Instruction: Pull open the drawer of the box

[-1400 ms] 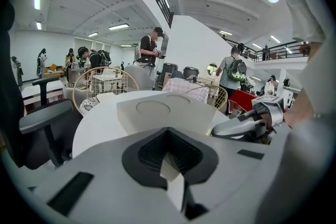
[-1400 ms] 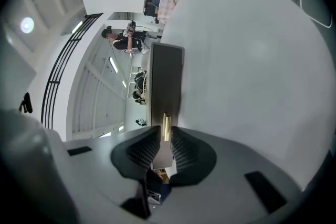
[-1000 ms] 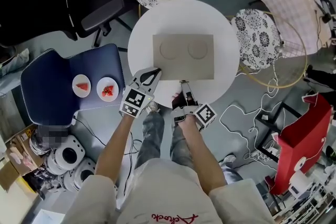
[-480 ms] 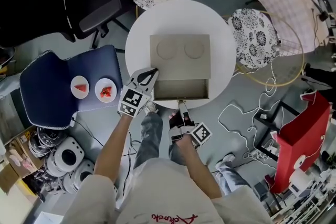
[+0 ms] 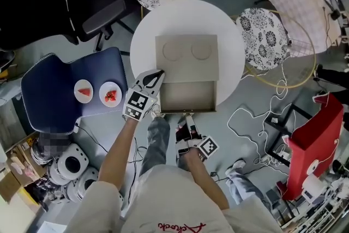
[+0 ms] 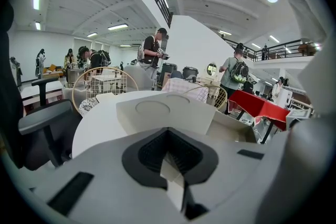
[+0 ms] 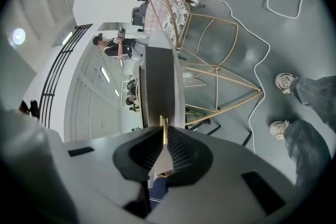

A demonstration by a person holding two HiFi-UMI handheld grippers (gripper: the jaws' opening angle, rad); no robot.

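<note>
- Drawer stands well out of the box, toward me; inside looks empty, its front edge overhangs the table's near rim.
- Box sits mid-table, with two round recesses in its top.
- Handle: a thin gold tab at the middle of the drawer front.
- My right gripper is clamped on that handle. In the right gripper view the tab sits edge-on between the pads and the jaws are nearly together.
- My right gripper is off the table edge, over the floor, in line with the drawer's middle.
- My left gripper has its jaws together with nothing between them. The tips are just beside the box's front-left corner, above the table; can't tell if they touch the box.
- Left gripper view looks across the box top, with the drawer visible on the right.
- A navy chair to my left carries two plates of red food, well apart from the table.
</note>
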